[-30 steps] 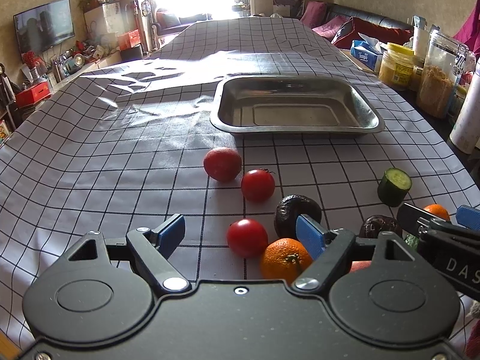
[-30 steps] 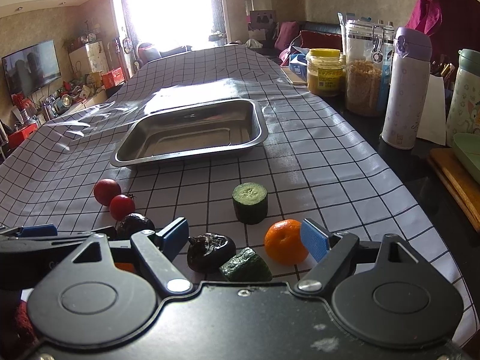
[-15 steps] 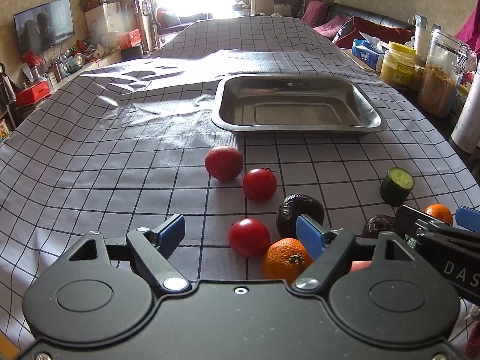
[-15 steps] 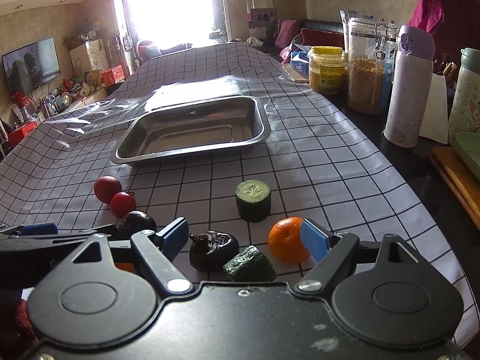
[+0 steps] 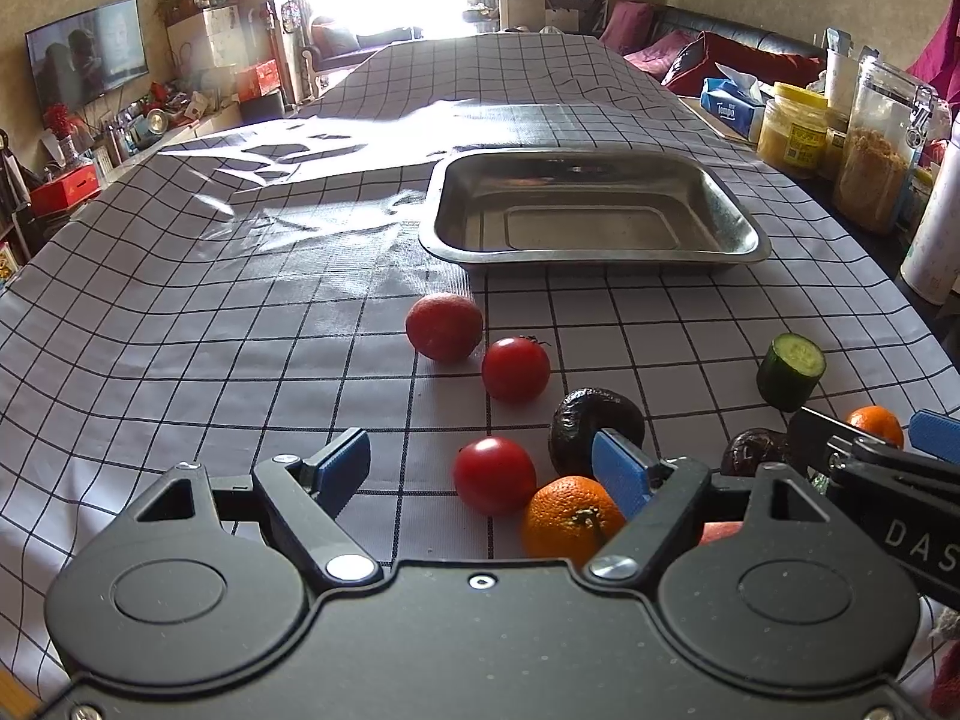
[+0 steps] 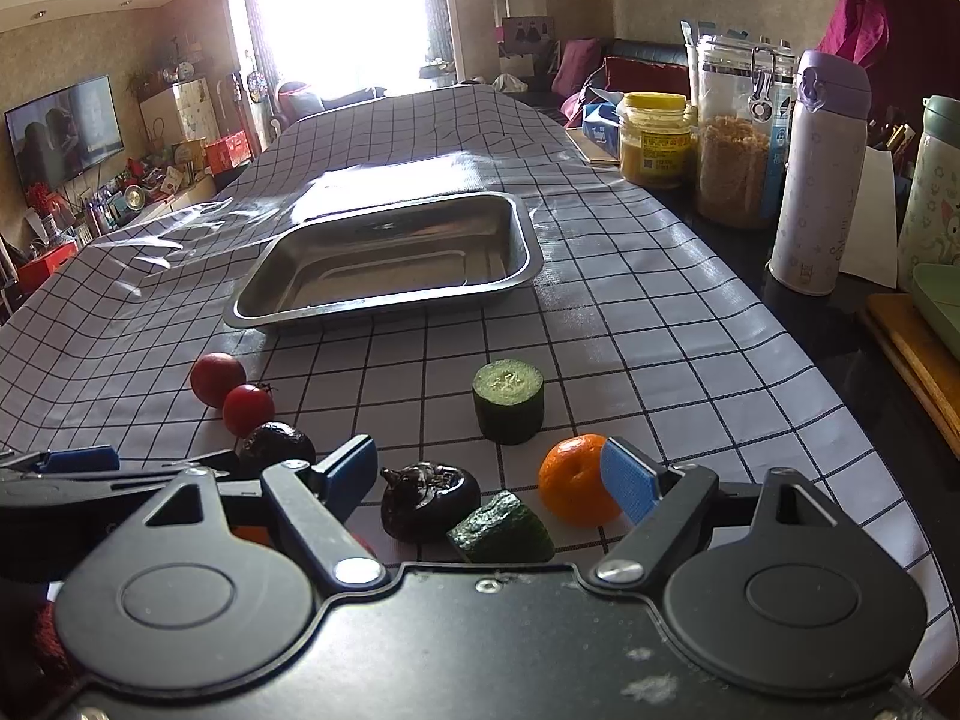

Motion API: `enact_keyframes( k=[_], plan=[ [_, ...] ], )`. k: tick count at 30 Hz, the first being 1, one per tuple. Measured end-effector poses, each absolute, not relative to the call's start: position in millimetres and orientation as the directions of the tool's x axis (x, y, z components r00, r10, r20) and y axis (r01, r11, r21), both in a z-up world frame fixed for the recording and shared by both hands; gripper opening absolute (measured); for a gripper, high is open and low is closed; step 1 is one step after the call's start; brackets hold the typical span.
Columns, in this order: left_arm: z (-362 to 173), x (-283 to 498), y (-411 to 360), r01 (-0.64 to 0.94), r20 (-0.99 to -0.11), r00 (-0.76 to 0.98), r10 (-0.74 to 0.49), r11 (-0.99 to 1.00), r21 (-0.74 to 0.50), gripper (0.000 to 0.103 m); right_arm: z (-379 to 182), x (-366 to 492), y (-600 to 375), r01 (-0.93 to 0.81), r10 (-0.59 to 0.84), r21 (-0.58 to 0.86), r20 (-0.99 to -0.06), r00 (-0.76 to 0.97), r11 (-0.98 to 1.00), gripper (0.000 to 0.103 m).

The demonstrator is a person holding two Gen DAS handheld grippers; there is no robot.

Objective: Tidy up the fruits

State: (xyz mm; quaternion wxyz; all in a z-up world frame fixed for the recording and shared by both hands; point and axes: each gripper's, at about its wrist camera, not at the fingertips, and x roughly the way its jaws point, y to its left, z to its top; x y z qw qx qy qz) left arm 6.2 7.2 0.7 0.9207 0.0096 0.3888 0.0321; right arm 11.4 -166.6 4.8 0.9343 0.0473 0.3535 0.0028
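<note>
1. Left gripper [image 5: 483,471]: jaws spread wide, nothing held, low over the checked tablecloth [image 5: 180,300]. A red tomato [image 5: 494,475] lies between the blue pads; an orange [image 5: 570,519] sits just inside the right pad.
2. Right gripper [image 6: 495,477]: jaws also wide, holding nothing. Between its pads lie a dark wrinkled fruit [image 6: 429,498] and a cucumber wedge [image 6: 501,531], touching each other. A small orange [image 6: 573,480] sits against the right pad.
3. Beyond the left gripper: a dark avocado-like fruit [image 5: 591,429] beside the tomato, then a second tomato [image 5: 516,369] touching a duller red fruit [image 5: 444,327].
4. Beyond the right gripper: a cucumber stub [image 6: 509,399] stands upright, cut face up.
5. Steel tray [image 6: 273,315]: farther back on the cloth, well apart from all the fruit, nothing in it.
6. Far right edge: yellow-lidded jar [image 6: 654,138], glass canister [image 6: 741,129], lilac flask [image 6: 819,171], off the cloth.
</note>
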Motion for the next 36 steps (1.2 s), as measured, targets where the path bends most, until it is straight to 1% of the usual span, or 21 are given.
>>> enact_keyframes(
  k=[27, 31, 36],
  plan=[
    [-4.3, 7.5, 6.4, -0.03, -0.73, 0.682, 0.042, 0.999, 0.03, 0.081, 5.5, 10.4, -163.7, 0.024, 0.045, 0.095, -0.658, 0.752, 0.995, 0.086],
    [-4.5, 7.1, 6.6, -0.021, -0.729, 0.684, 0.024, 1.0, 0.014, 0.078, 5.5, 10.3, -163.8, 0.023, 0.045, 0.096, -0.658, 0.752, 0.995, 0.086],
    [-3.6, 8.6, 11.0, -0.028, -0.738, 0.675, -0.008, 0.999, -0.036, 0.077, 6.2, 10.0, -165.4, 0.025, 0.046, 0.099, -0.655, 0.754, 0.995, 0.086]
  ],
)
